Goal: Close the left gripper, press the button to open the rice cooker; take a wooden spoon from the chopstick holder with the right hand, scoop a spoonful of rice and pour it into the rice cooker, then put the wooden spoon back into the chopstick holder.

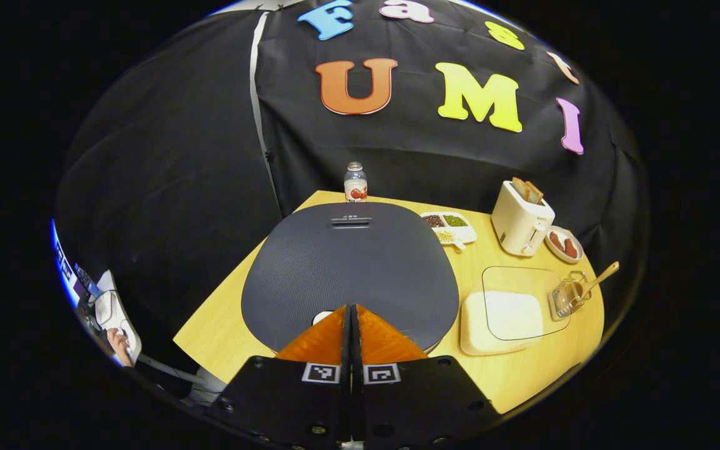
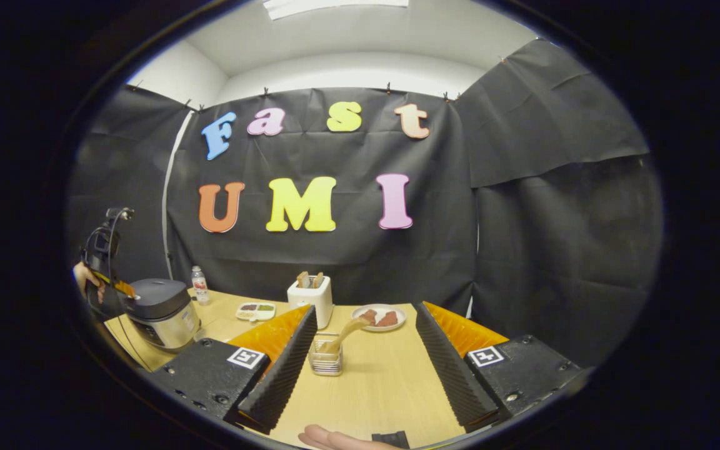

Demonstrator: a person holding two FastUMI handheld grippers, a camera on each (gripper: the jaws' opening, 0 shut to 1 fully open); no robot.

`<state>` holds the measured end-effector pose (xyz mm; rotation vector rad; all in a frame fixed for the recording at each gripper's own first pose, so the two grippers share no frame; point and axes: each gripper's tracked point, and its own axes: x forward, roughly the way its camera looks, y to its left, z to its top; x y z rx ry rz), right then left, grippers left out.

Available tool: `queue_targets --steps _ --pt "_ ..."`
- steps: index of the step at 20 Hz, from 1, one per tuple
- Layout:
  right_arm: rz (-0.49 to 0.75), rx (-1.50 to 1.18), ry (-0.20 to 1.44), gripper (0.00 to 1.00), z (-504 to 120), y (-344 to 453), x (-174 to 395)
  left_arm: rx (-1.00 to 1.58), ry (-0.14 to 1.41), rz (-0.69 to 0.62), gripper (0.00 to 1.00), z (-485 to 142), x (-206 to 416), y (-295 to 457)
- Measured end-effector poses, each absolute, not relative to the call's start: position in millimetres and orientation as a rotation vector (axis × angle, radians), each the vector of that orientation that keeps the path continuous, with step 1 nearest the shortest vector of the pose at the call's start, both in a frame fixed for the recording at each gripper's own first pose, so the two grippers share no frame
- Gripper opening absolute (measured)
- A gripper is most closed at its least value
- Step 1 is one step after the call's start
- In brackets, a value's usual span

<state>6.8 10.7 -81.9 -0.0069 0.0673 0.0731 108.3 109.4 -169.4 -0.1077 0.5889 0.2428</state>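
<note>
In the left gripper view the rice cooker's [image 1: 350, 262] dark grey lid is down. My left gripper [image 1: 352, 309] is shut over its near edge, tips beside a small white button [image 1: 322, 317]; contact is unclear. To the right, a wooden spoon [image 1: 599, 277] leans in the wire chopstick holder [image 1: 563, 299], next to a cream tray of rice [image 1: 502, 315] under a clear lid. In the right gripper view my right gripper [image 2: 365, 311] is open and holds nothing. The holder [image 2: 325, 359] with the spoon [image 2: 344, 331] stands between its fingers, farther off. The left gripper [image 2: 127, 290] sits at the cooker's [image 2: 160, 312] top edge.
On the wooden table [image 1: 510, 375] a white toaster [image 1: 520, 222] with bread stands at the back. Near it are a plate of brown pieces [image 1: 565, 244], a divided dish of beans [image 1: 450, 226] and a small bottle [image 1: 355, 182]. A hand [image 2: 82, 275] holds the left gripper.
</note>
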Motion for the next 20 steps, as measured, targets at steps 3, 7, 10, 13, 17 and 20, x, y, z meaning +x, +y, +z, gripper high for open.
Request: queue_targets --steps 3,7,10,13,17,20 --pt "0.062 -0.029 0.069 1.00 -88 11 6 -0.103 0.422 0.260 0.11 -115 99 113" --pt "0.072 -0.039 0.099 0.96 -102 21 7 -0.101 0.297 0.205 0.42 -56 78 87" --pt "0.081 -0.043 0.113 1.00 -110 29 7 -0.051 0.239 0.212 0.72 -37 63 82" --pt "0.087 -0.052 0.127 0.96 -120 37 11 -0.058 0.203 0.178 0.97 -30 41 67" --pt "0.076 -0.086 0.125 1.00 -134 42 24 -0.067 0.133 0.132 0.97 -26 22 52" --pt "0.092 -0.066 0.171 0.96 -157 51 40 -0.071 0.110 0.108 0.95 -31 5 44"
